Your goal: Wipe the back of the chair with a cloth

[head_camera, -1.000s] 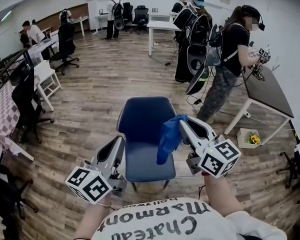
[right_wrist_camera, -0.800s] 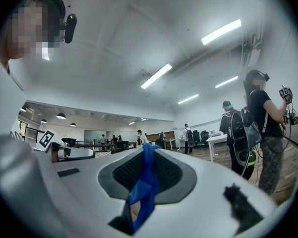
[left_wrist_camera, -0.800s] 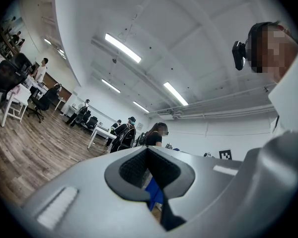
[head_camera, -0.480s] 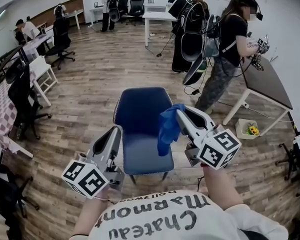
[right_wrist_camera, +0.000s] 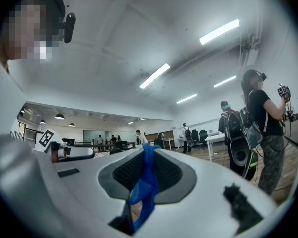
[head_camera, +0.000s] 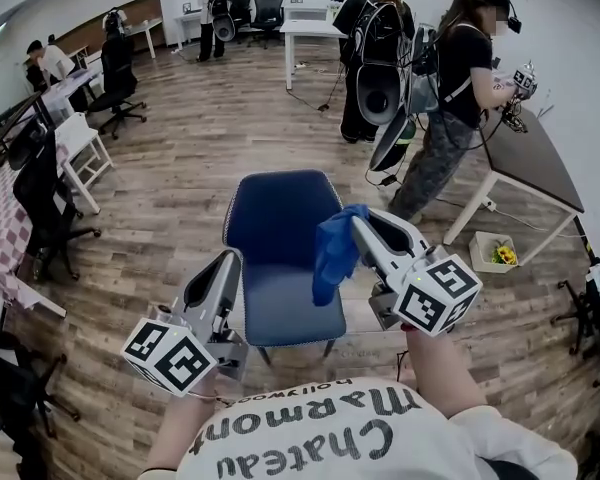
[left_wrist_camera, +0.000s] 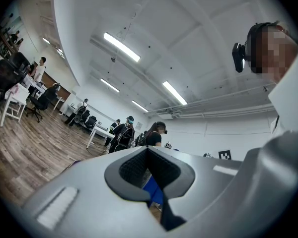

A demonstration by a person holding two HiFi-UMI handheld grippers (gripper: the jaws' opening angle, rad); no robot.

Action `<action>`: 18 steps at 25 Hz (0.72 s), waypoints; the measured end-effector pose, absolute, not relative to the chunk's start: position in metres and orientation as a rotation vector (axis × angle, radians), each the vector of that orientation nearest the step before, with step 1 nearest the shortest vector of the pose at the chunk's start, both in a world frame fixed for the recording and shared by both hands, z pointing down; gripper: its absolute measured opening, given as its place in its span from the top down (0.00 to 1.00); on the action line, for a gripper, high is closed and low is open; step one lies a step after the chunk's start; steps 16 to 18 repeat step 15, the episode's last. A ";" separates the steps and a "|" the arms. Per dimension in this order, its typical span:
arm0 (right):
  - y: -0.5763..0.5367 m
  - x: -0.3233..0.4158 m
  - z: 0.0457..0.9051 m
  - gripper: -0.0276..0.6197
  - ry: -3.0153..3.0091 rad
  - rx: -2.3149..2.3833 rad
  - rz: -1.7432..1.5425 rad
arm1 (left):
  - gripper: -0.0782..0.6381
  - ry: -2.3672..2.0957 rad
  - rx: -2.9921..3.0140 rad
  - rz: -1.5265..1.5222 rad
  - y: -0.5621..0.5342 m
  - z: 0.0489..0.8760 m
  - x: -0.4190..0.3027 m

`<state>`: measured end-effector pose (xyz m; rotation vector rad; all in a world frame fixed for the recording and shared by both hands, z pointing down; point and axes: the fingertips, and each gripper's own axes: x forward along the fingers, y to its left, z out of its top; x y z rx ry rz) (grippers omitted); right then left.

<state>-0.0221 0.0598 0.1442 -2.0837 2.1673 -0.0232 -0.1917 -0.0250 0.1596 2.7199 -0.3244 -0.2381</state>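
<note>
Item: blue upholstered chair (head_camera: pixel 280 218), standing on the wood-plank floor (head_camera: pixel 180 158) directly in front of us, seat toward us and back on the far side.

Item: blue cloth (head_camera: pixel 332 256). It is pinched at one corner in our right hand-held gripper (head_camera: pixel 357 226) and hangs limp below the jaw tips. In the head view it lies over the chair's right edge, where back and seat meet. We cannot tell whether it touches the upholstery.

Right hand-held gripper, own view (right_wrist_camera: pixel 146 175): the jaws are clamped on the cloth (right_wrist_camera: pixel 145 182), and a blue fold stands up between the dark ribbed pads (right_wrist_camera: pixel 169 175) and trails down out of them. Its marker cube (head_camera: pixel 438 293) sits near our right wrist.

Left hand-held gripper (head_camera: pixel 224 264): it is held low at the chair's left front corner, apart from the cloth. In its own view (left_wrist_camera: pixel 150 175) the jaws are drawn together with nothing between them. Only a sliver of blue shows through the slit behind them. Its marker cube (head_camera: pixel 172 356) sits near our left wrist.

Surroundings:
- A person in a dark top (head_camera: pixel 465 68) stands at a dark-topped surface (head_camera: pixel 535 168) to the right.
- A small box with yellow contents (head_camera: pixel 493 253) lies on the floor beside that surface's leg.
- A white chair (head_camera: pixel 80 153) and a black office chair (head_camera: pixel 40 208) stand at the left.
- A checked covering (head_camera: pixel 0 233) lies at the far left edge.
- Further people stand near the white tables (head_camera: pixel 310 18) at the back of the room.
</note>
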 end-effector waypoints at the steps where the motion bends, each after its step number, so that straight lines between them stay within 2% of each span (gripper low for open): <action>1: 0.061 -0.022 0.145 0.85 2.169 -2.084 -0.024 | 0.88 -0.324 2.719 -0.237 -0.024 0.160 -0.191; 18: 0.068 -0.026 0.141 0.85 2.177 -2.088 -0.017 | 0.88 -0.314 2.721 -0.244 -0.016 0.156 -0.194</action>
